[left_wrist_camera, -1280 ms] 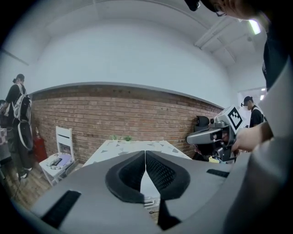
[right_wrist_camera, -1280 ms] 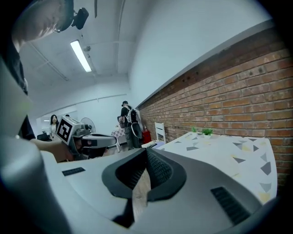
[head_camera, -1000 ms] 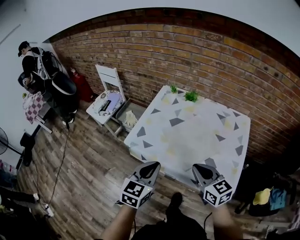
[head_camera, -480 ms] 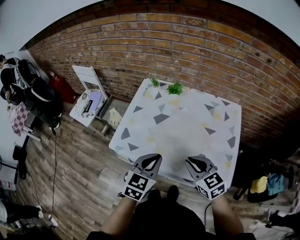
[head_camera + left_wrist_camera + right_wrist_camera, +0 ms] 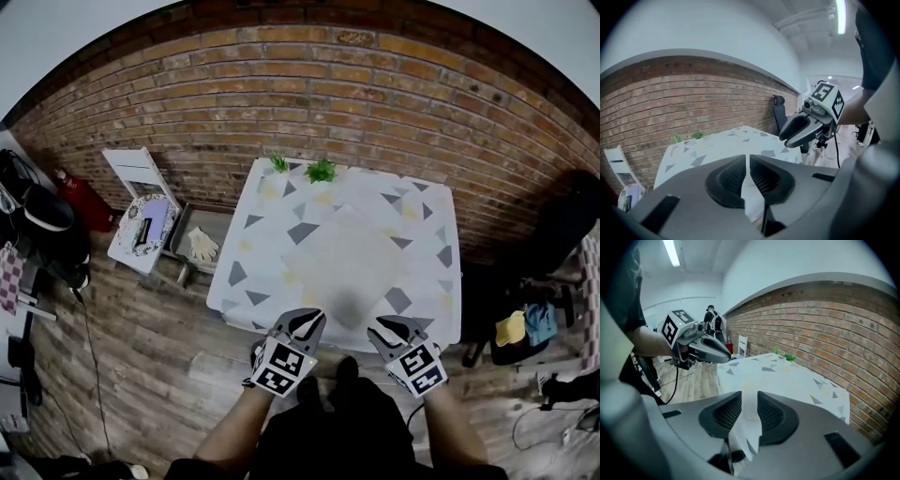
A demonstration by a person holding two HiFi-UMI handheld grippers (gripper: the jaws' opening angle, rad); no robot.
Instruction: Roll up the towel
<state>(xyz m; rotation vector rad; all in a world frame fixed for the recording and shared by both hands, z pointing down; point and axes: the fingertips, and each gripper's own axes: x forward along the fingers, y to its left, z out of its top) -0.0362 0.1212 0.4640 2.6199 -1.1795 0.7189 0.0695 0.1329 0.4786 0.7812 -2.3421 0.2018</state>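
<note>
Our left gripper (image 5: 303,324) shut empty, right gripper (image 5: 395,330) just opening empty, we risk pinching tablecloth (image 5: 265,246) along the 6 o'clock edge of the towel (image 5: 347,258).

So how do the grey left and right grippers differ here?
The left gripper holds its jaws almost together; the right gripper holds its jaws apart, they have just been opening. In the head view the left gripper leans rightward, the right gripper leftward. Both are empty, at the near edge of the triangle-patterned table, short of the pale towel.
</note>
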